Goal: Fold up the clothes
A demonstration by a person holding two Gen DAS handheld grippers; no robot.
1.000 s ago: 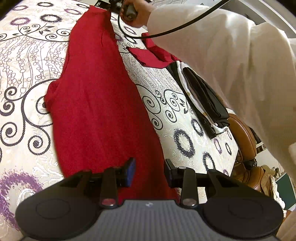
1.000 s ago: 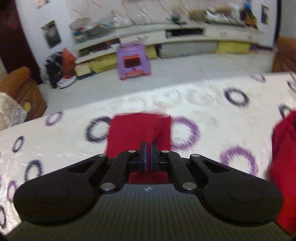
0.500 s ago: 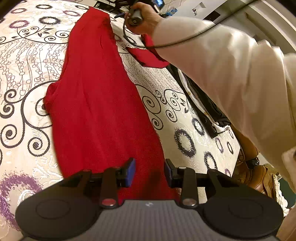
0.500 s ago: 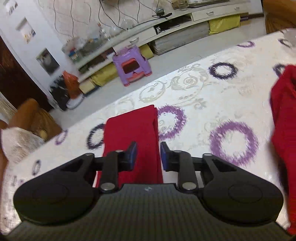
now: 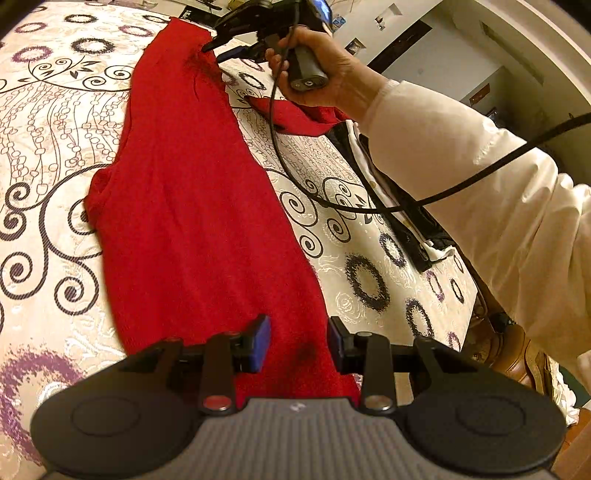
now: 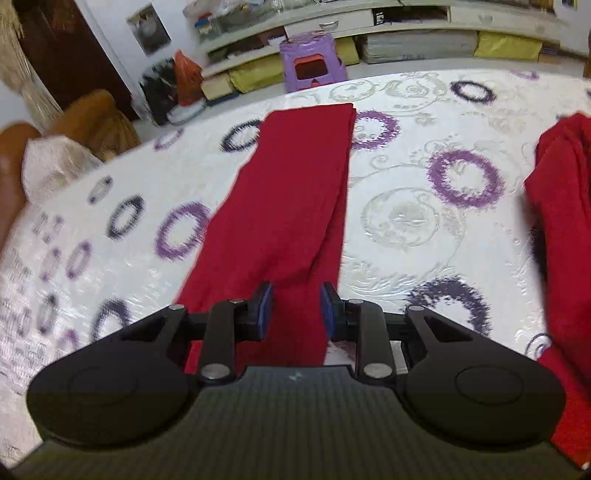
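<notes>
A long red garment [image 5: 192,206] lies flat on the patterned bedspread [image 5: 48,155]. My left gripper [image 5: 298,343] hovers open over its near end, with nothing pinched between the blue pads. At the far end a hand [image 5: 325,77] holds my right gripper [image 5: 218,51] by the garment's top edge. In the right wrist view a red sleeve [image 6: 291,192] stretches flat toward the bed's far edge. My right gripper [image 6: 295,310] stands open above the sleeve's near part, its pads clear of the cloth. More of the red garment [image 6: 565,221] shows at the right.
Folded black and white clothes [image 5: 402,206] lie along the bed's right edge. A black cable [image 5: 332,199] hangs across the bed from the hand. Beyond the bed stand a purple stool [image 6: 314,62], low shelves [image 6: 406,26] and a brown chair [image 6: 92,122].
My right gripper has opened and let go of the red sleeve, then drawn back along it; the sleeve now lies stretched out. My left gripper has stayed in place, open.
</notes>
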